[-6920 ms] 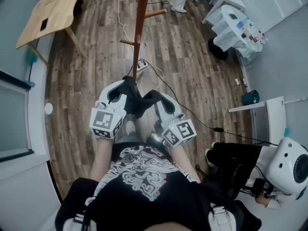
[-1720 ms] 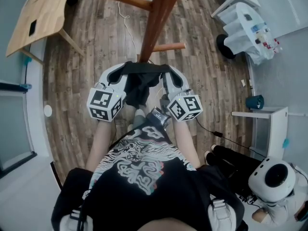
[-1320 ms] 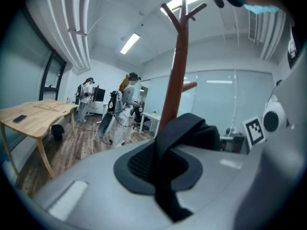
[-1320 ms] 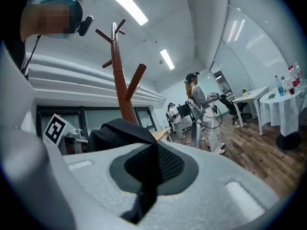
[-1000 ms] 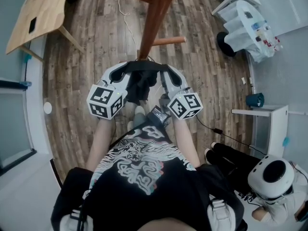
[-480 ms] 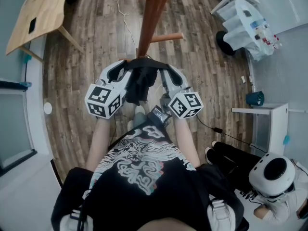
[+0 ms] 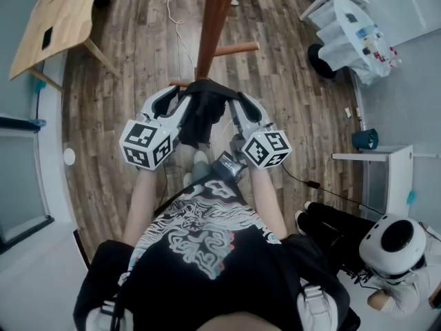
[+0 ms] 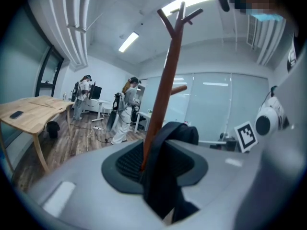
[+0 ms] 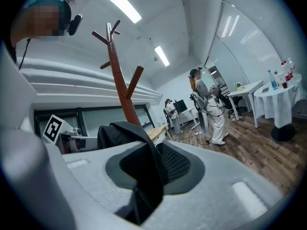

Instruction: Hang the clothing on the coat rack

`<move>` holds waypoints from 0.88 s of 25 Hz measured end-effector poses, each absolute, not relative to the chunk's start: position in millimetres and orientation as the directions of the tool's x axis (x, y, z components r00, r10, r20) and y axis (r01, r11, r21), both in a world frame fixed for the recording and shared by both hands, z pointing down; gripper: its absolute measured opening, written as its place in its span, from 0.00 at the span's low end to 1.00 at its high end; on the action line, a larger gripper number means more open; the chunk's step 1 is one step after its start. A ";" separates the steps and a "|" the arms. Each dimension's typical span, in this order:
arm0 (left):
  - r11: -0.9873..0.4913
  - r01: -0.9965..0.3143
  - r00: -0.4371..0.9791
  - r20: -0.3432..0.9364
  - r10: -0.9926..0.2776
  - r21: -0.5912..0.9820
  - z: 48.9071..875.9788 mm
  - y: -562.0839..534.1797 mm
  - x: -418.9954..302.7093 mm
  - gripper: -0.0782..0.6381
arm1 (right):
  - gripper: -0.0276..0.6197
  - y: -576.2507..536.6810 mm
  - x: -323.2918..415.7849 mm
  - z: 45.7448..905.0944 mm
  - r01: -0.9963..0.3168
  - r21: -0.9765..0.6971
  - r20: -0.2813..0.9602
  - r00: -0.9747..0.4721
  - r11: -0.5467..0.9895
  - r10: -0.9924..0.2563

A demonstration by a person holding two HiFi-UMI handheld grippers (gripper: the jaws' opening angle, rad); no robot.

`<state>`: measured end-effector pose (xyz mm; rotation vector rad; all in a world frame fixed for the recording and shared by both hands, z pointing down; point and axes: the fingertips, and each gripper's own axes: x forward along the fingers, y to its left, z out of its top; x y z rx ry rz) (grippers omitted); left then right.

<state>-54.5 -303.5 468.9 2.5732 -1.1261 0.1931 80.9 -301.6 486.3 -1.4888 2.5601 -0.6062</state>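
Your left gripper [image 7: 172,102] is opening its jaws, now spread wide; a black strap of the clothing [image 7: 201,116] is still lying across one jaw's pad, but the pads aren't pressing on it. Your right gripper [image 7: 241,105] is clamping the other side of the same clothing, with the fabric running over its pad and down between the jaws. The clothing is hanging bunched between the two grippers, in front of your chest, right up against the coat rack [image 7: 215,16]; its top edge is sitting by a short low peg [image 7: 180,83], can't tell if it's hooked on. The rack is standing on the wood floor [image 7: 131,74], with a wooden table [image 7: 65,12] off to your left and a white table [image 7: 348,36] to your right.
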 end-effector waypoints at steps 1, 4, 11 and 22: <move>-0.637 -0.733 0.680 0.248 -0.690 0.239 468.2 -301.8 -55.1 0.25 | 0.16 -299.5 80.4 486.2 -0.808 -0.396 0.098 -0.509 0.436 -0.855; -0.637 -0.733 0.680 0.248 -0.690 0.238 467.4 -297.3 -56.5 0.25 | 0.16 -293.6 79.2 485.5 -0.811 -0.395 0.099 -0.505 0.432 -0.857; -0.646 -0.728 0.686 0.257 -0.681 0.229 467.1 -283.7 -60.1 0.25 | 0.16 -279.1 78.3 490.5 -0.845 -0.331 0.135 -0.482 0.419 -0.865; -0.660 -0.725 0.688 0.244 -0.684 0.195 466.7 -257.5 -75.8 0.09 | 0.04 -247.2 67.8 474.0 -0.886 -0.167 0.101 -0.452 0.433 -0.886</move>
